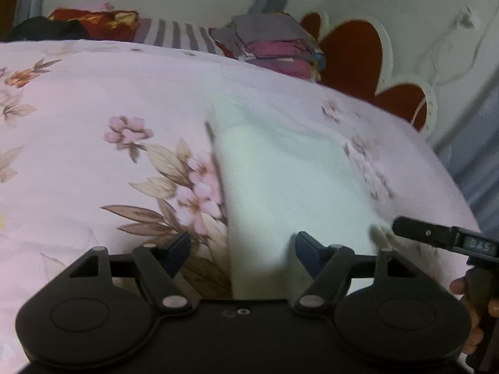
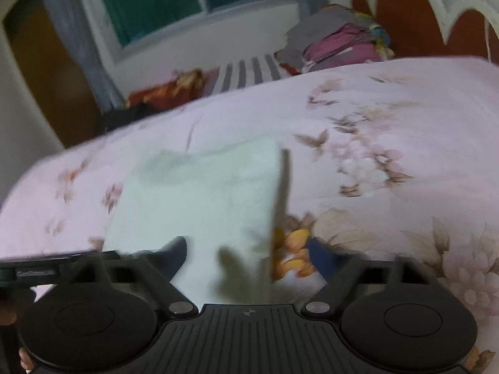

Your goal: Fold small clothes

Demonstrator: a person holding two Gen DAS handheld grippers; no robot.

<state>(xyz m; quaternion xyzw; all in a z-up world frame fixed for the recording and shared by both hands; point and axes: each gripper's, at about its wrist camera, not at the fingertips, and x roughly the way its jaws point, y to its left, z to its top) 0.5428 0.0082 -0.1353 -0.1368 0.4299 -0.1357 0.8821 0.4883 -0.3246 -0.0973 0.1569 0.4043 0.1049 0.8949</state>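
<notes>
A small pale mint-white cloth [image 1: 290, 180] lies flat on the pink floral bedspread [image 1: 93, 124]. In the left wrist view my left gripper [image 1: 243, 249] is open, its jaws wide apart over the cloth's near left edge. The right gripper's finger [image 1: 436, 233] shows at the cloth's near right corner. In the right wrist view the same cloth [image 2: 202, 193] lies ahead, blurred. My right gripper [image 2: 249, 255] is open over the cloth's near right edge, holding nothing.
A stack of folded clothes [image 1: 274, 43] sits at the bed's far edge beside a striped cloth [image 1: 174, 34] and red and dark fabrics [image 1: 93, 21]. A red and white headboard [image 1: 374, 62] stands to the right. A window [image 2: 174, 3] is behind the bed.
</notes>
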